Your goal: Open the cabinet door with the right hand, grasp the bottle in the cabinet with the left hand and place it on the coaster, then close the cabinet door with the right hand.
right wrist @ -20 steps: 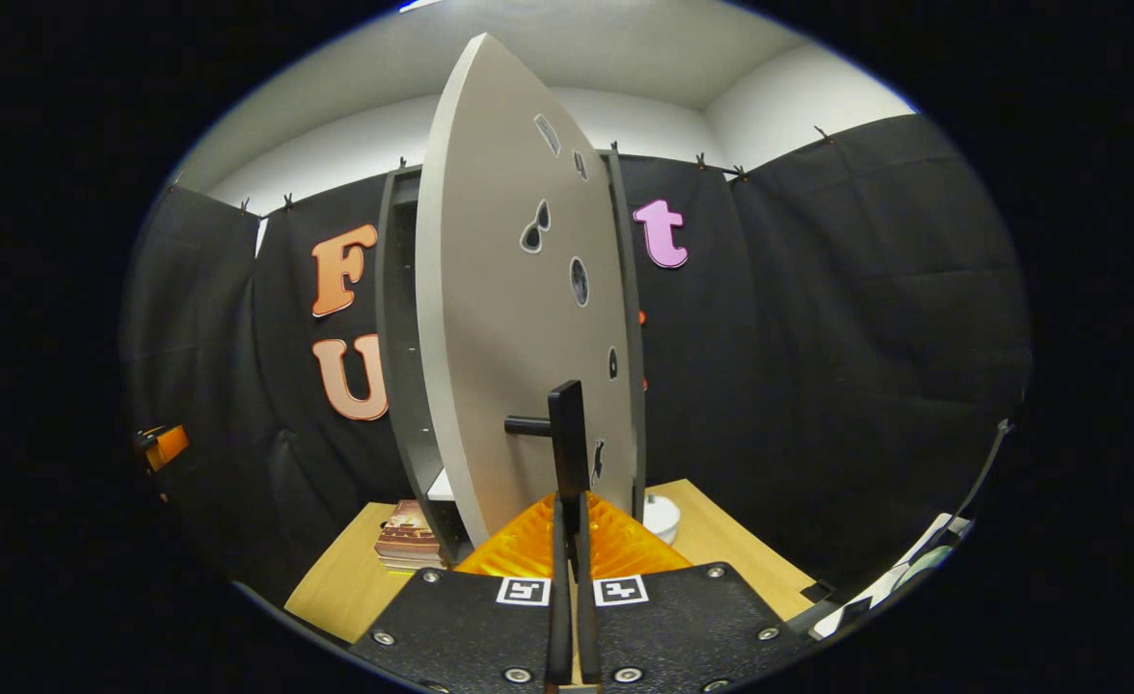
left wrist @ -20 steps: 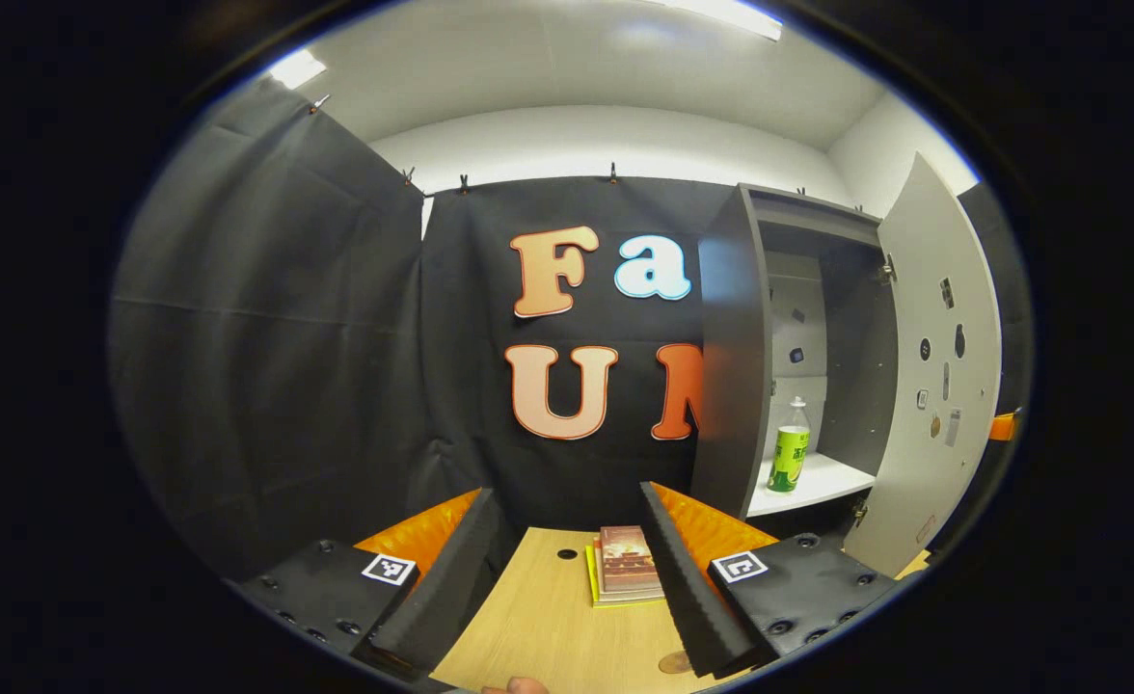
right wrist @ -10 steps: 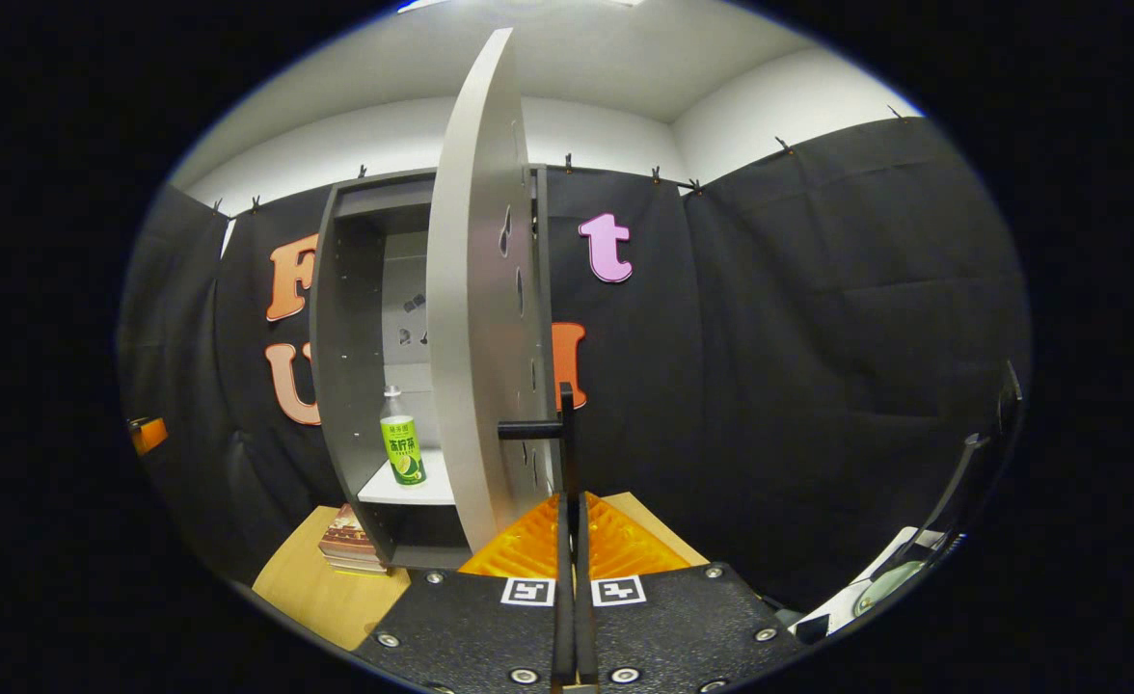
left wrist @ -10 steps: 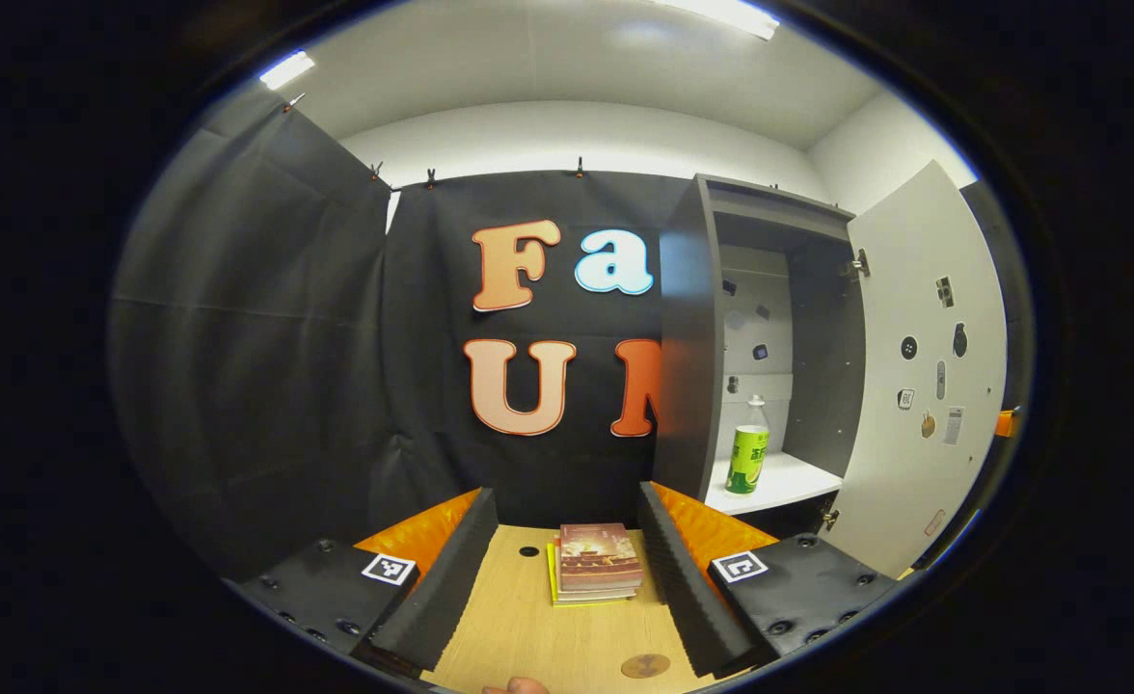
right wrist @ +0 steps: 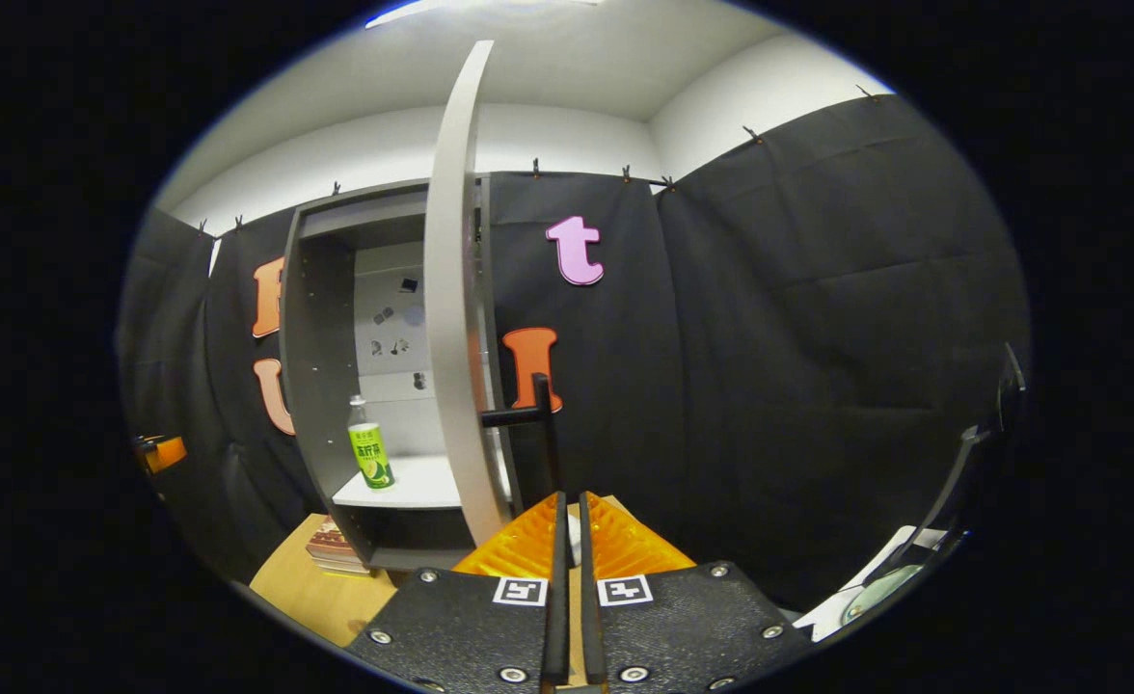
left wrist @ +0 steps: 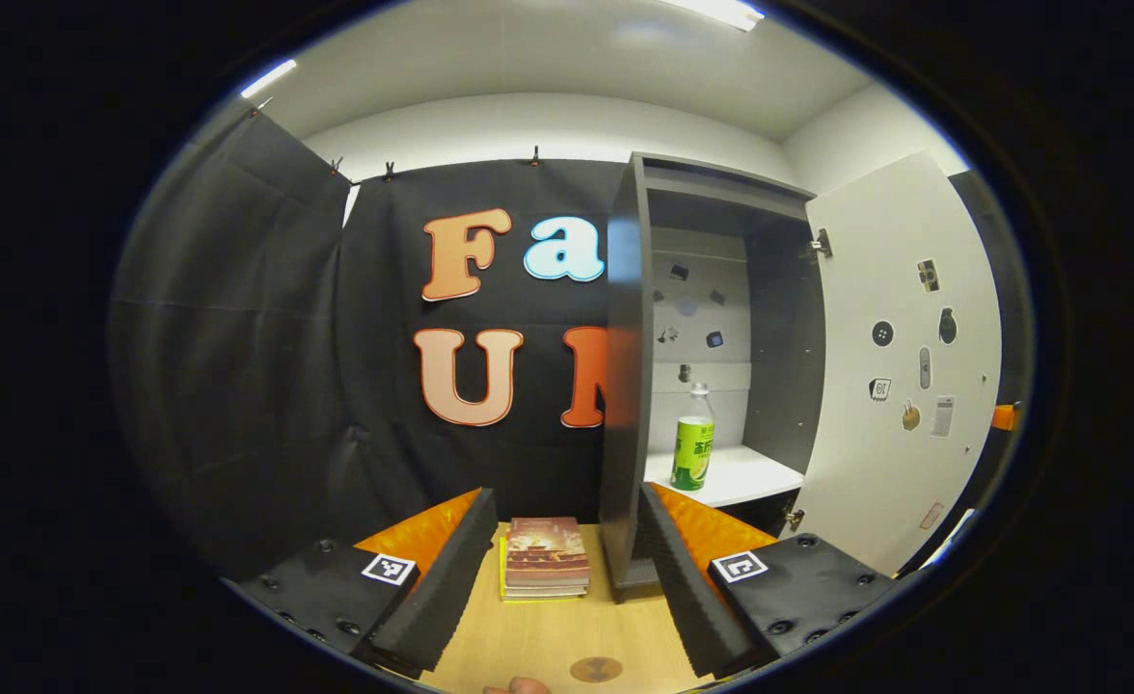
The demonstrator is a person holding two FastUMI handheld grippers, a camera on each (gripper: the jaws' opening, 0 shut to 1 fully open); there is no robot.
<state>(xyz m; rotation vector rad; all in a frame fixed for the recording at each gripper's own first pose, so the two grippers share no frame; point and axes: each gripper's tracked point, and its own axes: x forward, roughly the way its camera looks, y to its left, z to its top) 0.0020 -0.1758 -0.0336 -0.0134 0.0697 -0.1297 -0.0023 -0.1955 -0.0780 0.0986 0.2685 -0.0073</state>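
The right gripper has its fingers drawn nearly together with a thin gap between them, and the door handle stands just past their tips. Whether the tips pinch the handle's lower end I cannot tell from here. The cabinet door is swung wide, edge-on in the right gripper view, so I judge the opening step to be about done.

The left gripper hangs spread wide and empty, low over the table. The bottle stands upright on the cabinet's shelf, up and to the right of the left gripper. The coaster lies on the table directly below the left gripper, and a stack of books lies just beyond it.

To reach well, the left gripper should rise to shelf height and swing right, clearing the cabinet side panel. It should come at the bottle level, fingers either side of the label, and close gently so the tall bottle does not tip. The door should be kept held open meanwhile.
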